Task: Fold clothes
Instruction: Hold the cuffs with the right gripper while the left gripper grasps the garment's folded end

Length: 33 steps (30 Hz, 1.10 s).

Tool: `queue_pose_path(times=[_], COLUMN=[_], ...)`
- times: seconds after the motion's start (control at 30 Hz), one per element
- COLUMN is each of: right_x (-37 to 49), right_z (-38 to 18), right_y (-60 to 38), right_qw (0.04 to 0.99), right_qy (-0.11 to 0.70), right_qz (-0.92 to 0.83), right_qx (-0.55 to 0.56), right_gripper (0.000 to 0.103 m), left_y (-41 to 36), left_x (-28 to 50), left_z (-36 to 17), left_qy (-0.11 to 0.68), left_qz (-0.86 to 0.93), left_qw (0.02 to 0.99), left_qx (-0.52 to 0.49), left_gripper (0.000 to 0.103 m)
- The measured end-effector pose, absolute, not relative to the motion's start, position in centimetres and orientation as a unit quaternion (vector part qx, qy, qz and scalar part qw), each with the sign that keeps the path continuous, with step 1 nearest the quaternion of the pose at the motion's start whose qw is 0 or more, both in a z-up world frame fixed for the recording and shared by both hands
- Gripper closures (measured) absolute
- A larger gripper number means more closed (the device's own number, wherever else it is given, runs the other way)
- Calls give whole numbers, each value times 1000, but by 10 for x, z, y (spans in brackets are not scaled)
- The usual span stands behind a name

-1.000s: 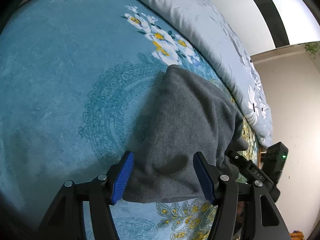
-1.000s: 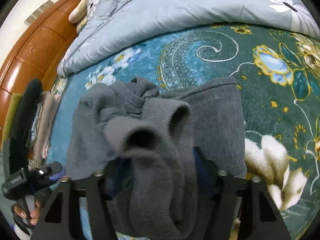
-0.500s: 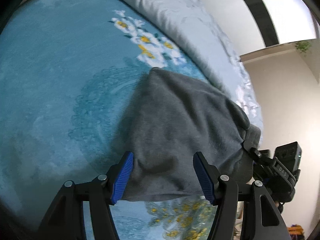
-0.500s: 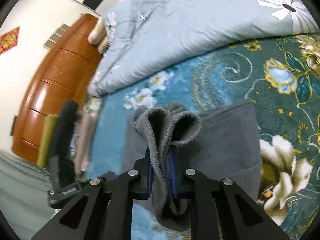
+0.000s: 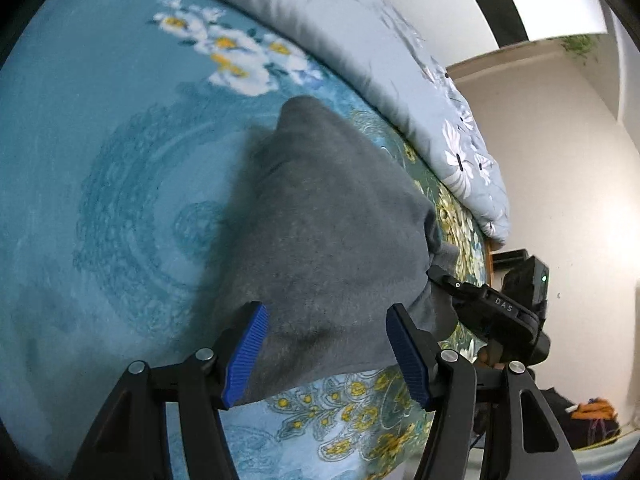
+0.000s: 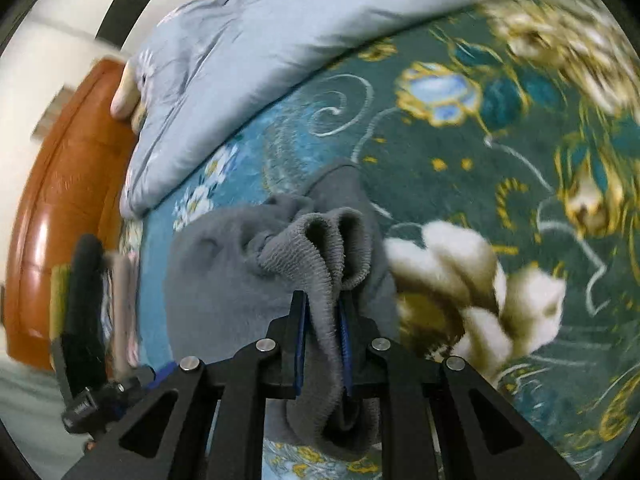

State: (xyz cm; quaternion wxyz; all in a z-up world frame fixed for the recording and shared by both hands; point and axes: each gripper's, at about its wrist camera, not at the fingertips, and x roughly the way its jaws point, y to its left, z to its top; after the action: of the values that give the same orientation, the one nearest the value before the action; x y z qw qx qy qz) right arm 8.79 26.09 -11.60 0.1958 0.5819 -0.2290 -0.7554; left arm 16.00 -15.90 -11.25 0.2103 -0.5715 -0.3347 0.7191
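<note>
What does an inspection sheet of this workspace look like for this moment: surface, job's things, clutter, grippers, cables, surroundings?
Surface: teal floral bedspread, largely bare around the garment.
Job's things: one grey garment, bunched, its ribbed edge gathered into folds.
Clutter: rolled pale blue quilt along the far side; a stack of folded items at the bed's edge, blurred.
Grippers: left gripper open, straddling the garment's near edge, pads not pressing it; right gripper shut on the ribbed edge.
Cables: nothing seen.
Surroundings: wooden headboard, white wall; dark items on the floor, too small to identify.
</note>
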Motion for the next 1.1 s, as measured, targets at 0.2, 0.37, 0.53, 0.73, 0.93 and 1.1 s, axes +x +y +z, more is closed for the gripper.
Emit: queue_pose_path(times=[0.2, 0.37, 0.53, 0.73, 0.93, 1.1], right_x=[83, 87, 88, 91, 94, 98], right_z=[-100, -105, -121, -133, -137, -137], right_y=[242, 245, 258, 268, 272, 275], right_qw=[203, 186, 195, 202, 215, 223], right_qy=[-127, -95, -143, -190, -208, -216], right_qz=[-779, -789, -773, -769, -770, -772], right_qx=[579, 578, 586, 576, 563, 555], right_gripper=[84, 49, 34, 21, 19, 18], left_y=[-173, -182, -159, -149, -147, -134], left_x=[167, 162, 148, 140, 136, 135], left_z=[-89, -104, -123, -138, -144, -140], left_qy=[-343, -328, -281, -277, -283, -238], left_qz=[756, 762, 761, 755, 747, 756], left_qw=[205, 143, 120, 127, 156, 156], left_qx=[-519, -539, -572, -581, -582, -589], left_gripper=[37, 36, 35, 21, 1, 0])
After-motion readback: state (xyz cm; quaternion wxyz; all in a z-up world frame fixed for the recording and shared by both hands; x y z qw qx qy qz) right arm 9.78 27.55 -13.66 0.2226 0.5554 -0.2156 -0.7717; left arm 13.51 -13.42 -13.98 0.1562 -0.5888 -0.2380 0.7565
